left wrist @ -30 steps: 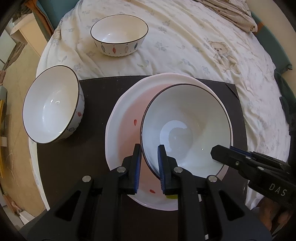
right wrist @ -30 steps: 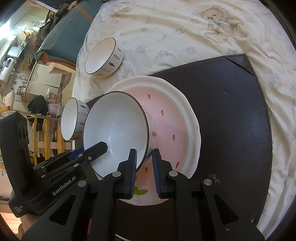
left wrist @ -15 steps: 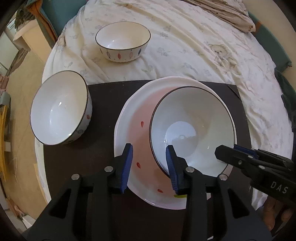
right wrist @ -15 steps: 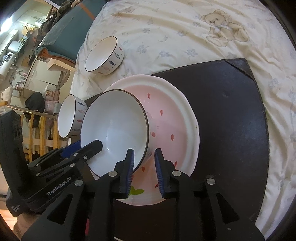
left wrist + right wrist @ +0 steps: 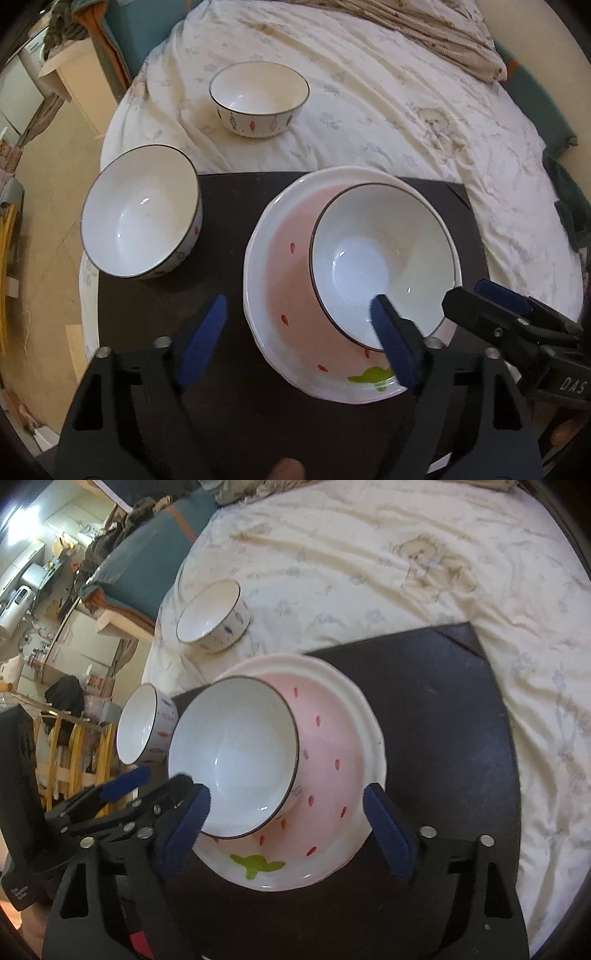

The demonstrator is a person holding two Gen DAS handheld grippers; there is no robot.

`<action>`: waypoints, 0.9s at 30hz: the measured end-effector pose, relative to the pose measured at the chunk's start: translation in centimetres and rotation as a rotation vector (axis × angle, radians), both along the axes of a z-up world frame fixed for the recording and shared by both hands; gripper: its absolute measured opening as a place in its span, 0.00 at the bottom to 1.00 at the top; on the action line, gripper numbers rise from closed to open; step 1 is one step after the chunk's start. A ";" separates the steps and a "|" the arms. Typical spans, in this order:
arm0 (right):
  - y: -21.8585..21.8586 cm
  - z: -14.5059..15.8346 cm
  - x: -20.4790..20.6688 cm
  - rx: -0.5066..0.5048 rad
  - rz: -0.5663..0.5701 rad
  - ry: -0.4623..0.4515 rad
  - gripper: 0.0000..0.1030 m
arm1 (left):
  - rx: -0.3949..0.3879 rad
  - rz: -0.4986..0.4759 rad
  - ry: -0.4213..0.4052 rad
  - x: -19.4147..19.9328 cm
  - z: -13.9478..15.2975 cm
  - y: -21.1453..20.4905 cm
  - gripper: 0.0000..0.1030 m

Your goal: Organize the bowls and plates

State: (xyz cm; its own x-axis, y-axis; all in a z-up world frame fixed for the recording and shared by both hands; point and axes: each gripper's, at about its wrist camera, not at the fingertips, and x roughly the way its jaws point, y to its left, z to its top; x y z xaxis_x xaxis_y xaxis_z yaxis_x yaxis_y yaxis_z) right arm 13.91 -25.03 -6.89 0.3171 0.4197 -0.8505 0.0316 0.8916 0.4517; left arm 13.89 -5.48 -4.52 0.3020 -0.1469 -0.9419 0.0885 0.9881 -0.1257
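Cream floral quilt with a teddy-bear print (image 5: 388, 110) covers the bed, bearing a dark rectangular mat (image 5: 436, 709). On the mat: a pink strawberry-patterned plate (image 5: 332, 746) holding a white dark-rimmed bowl (image 5: 380, 266); a second white bowl (image 5: 140, 210) at the mat's left edge. A smaller fish-patterned bowl (image 5: 258, 99) sits on the quilt. Left gripper (image 5: 297, 339), jaws wide apart, empty. Right gripper (image 5: 288, 830), jaws wide apart, flanking bowl and plate, gripping neither.

The large bowl (image 5: 382, 266) is hiding part of the strawberry plate (image 5: 280, 280); shelf clutter (image 5: 33, 590) is blurring beyond recognition.
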 end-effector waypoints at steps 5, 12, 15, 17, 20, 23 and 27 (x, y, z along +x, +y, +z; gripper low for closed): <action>-0.2 0.9 -0.6 -0.007 -0.009 -0.031 0.89 | 0.043 -0.014 -0.072 -0.7 1.9 -0.1 0.94; 0.0 3.1 -1.2 -0.035 -0.018 -0.088 0.90 | 0.056 0.013 -0.046 0.2 3.4 1.5 0.94; -0.1 4.7 -0.7 -0.028 -0.033 -0.108 0.90 | 0.065 0.041 -0.065 1.6 5.0 2.8 0.94; -0.1 5.8 0.2 -0.033 -0.033 -0.117 0.90 | 0.073 0.055 -0.082 2.8 6.2 3.9 0.94; 0.0 7.2 1.9 -0.049 -0.036 -0.124 0.91 | 0.104 0.069 -0.109 4.8 7.6 5.6 0.94; 0.1 8.1 4.4 -0.039 -0.062 -0.106 0.91 | 0.122 0.080 -0.118 6.9 8.4 7.1 0.94; 1.0 8.6 8.1 -0.053 -0.063 -0.082 0.91 | 0.127 0.093 -0.112 9.8 8.4 8.5 0.94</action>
State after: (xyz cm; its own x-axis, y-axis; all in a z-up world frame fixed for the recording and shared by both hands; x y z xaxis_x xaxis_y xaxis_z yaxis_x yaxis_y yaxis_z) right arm 22.02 -24.01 1.67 0.4108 0.3518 -0.8411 0.0533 0.9117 0.4074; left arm 23.72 2.98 3.86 0.4123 0.0046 -0.9110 0.0023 1.0000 0.0061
